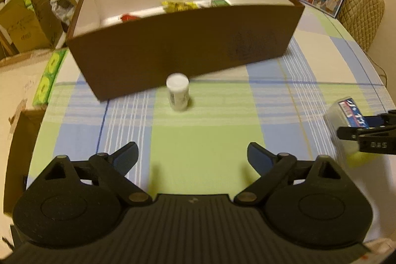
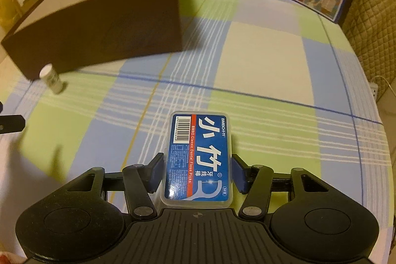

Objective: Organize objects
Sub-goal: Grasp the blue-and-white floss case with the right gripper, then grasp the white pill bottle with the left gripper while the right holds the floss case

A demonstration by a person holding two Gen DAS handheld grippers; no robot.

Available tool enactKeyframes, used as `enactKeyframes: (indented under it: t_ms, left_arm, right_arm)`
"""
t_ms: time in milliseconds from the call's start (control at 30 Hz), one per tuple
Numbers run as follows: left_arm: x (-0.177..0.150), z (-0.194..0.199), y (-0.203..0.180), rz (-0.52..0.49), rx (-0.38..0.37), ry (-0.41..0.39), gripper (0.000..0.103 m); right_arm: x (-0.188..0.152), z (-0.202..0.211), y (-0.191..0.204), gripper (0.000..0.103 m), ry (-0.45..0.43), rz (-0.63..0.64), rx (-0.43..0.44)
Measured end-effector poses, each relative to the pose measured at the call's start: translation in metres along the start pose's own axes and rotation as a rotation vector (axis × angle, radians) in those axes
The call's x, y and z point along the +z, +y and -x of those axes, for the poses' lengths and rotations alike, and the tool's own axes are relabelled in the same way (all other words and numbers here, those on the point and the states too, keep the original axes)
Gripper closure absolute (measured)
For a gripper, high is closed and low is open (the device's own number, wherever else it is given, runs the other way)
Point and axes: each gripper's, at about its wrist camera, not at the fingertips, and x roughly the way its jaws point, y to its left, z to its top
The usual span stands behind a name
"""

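Floss box (image 2: 199,160) sat between the pads of your right gripper (image 2: 196,173), which had closed on its sides, low over the cloth (image 2: 259,61), well right of the carton (image 2: 104,24). You were, by my reading, at the carrying step: the next move called for lifting it over the carton's near wall and letting go inside. Your left gripper (image 1: 192,160) stood wide and empty, aimed at the bottle (image 1: 177,93) standing just before that wall, likely its next pick. Only the left view showed the carton's inside, with yellow packets (image 1: 179,5) already there; only the right view showed the pads meeting the floss box.
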Motion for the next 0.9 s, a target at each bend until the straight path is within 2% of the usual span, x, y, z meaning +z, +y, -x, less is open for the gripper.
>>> enactKeyframes:
  t_ms: [333, 767, 800, 833, 900]
  left_arm:
    - [0.031, -0.032, 0.014, -0.002, 0.005, -0.066, 0.034]
    - [0.052, -0.067, 0.015, -0.046, -0.007, -0.039, 0.069]
    - [0.053, -0.068, 0.015, -0.053, -0.006, -0.037, 0.077]
    - [0.053, -0.069, 0.014, -0.058, -0.006, -0.035, 0.080]
    - [0.052, -0.069, 0.014, -0.064, -0.013, -0.036, 0.080]
  right_arm:
    - [0.012, 0.009, -0.016, 0.050, -0.023, -0.061, -0.012]
    - [0.019, 0.009, -0.029, 0.050, -0.022, -0.102, -0.031]
    - [0.020, 0.008, -0.029, 0.050, -0.022, -0.103, -0.030]
    - [0.020, 0.008, -0.029, 0.050, -0.023, -0.103, -0.029]
    - [0.022, 0.008, -0.029, 0.050, -0.026, -0.102, -0.027]
